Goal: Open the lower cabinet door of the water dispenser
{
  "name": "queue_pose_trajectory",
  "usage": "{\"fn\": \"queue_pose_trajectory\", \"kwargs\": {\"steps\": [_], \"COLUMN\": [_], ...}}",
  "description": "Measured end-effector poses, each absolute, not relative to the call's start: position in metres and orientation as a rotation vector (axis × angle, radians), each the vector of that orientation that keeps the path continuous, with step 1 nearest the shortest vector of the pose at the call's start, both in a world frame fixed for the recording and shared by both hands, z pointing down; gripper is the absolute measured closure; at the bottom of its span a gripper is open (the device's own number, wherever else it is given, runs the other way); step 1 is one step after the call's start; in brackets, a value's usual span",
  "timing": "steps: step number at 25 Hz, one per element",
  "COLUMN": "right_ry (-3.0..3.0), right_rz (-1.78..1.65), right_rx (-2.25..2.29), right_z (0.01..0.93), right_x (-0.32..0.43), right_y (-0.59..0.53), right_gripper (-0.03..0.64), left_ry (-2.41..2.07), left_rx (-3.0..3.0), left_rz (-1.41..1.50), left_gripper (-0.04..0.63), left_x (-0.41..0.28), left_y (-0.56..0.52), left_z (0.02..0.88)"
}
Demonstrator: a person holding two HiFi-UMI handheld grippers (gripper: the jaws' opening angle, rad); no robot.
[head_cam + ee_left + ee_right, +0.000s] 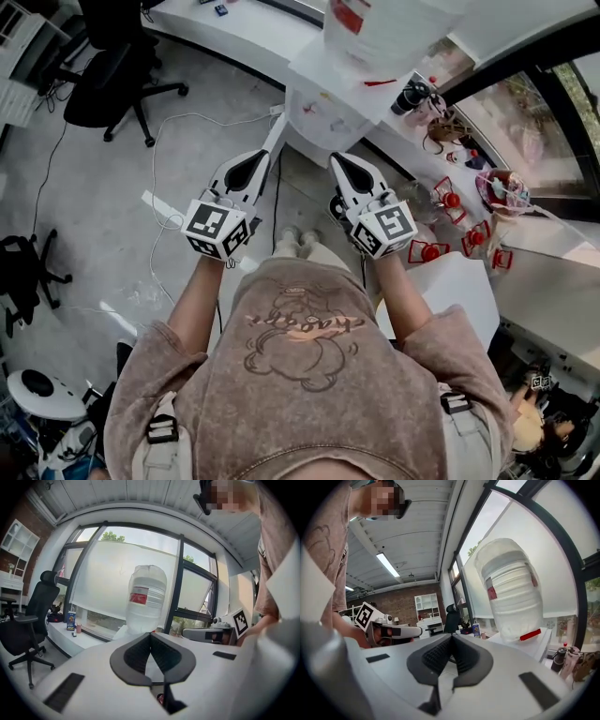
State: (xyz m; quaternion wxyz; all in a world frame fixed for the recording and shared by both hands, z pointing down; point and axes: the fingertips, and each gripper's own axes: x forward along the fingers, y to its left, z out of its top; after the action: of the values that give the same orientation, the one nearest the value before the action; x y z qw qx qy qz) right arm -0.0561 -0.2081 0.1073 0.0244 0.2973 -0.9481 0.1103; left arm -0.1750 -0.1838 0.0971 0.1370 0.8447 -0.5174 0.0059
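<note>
The person stands facing the water dispenser (323, 105), which sits against the desk (239, 36) that runs under the window, with its big clear bottle (384, 28) upended on top. Both arms are held out in front, level, each gripper aimed at the dispenser.

The left gripper (266, 155) has its jaws pressed together with nothing between them. The right gripper (336, 157) is the same, with its pads meeting at the tip and empty. Neither touches the dispenser; both hang in the air just short of it.

What matters for the coming move is height. Each gripper looks along its jaws at the bottle and the dispenser's top, so the lower cabinet door must lie well below the line they point along, down on the front of the dispenser near the floor. I cannot make the door out from here: the dispenser's upper body and the person's own arms cover it, and no handle or edge shows.

The right gripper seems the nearer of the two. It is almost straight in front of the dispenser's body, and the bottle fills more of its view. The left gripper stands off to the dispenser's side, toward the office chair (112, 66).

I would guess the door is an upright panel hinged on one upright edge. If so, the gripper that takes it will have to come down, part its jaws and find the free edge.
</note>
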Motion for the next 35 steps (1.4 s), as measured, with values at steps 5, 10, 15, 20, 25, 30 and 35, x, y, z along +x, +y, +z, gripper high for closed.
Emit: {"fn": "queue_pose_trajectory", "kwargs": {"steps": [5,10,15,20,25,30,35], "right_ry": [-2.902,-2.892,-2.897,-2.875,-2.825,-2.814,-2.816], "right_rz": [0.311,0.272,0.230,0.194,0.222,0.232,0.224], "right_rx": [1.023,1.105,1.143,1.202,1.278,1.295,1.273], "right_z": [0.099,0.087,0.077,0.089,0.112,0.121,0.121], "right_x": [-0.018,0.014,0.028,0.034,0.043,0.044,0.040], "right_y": [-0.207,-0.195,-0.183,-0.185,-0.193,-0.194,-0.191], "right_gripper": [0.611,0.611,0.611,0.611,0.611,0.611,0.612], "left_ry": [-1.480,-1.467,-1.482,-1.534,-1.586,-1.586,-1.600], "left_rx": [2.479,2.520,2.509,2.509,2.480,2.449,2.432], "left_rz": [0.021,0.063,0.046,0.014,0.034,0.005,-0.012], "left_gripper": [0.578,0.578,0.578,0.578,0.578,0.578,0.578], "left_x": [-0.155,-0.139,-0.126,-0.126,-0.130,-0.130,-0.133], "left_y": [-0.180,-0.171,-0.167,-0.167,-0.170,-0.170,-0.170], "left_z": [0.081,0.073,0.076,0.084,0.105,0.114,0.111]}}
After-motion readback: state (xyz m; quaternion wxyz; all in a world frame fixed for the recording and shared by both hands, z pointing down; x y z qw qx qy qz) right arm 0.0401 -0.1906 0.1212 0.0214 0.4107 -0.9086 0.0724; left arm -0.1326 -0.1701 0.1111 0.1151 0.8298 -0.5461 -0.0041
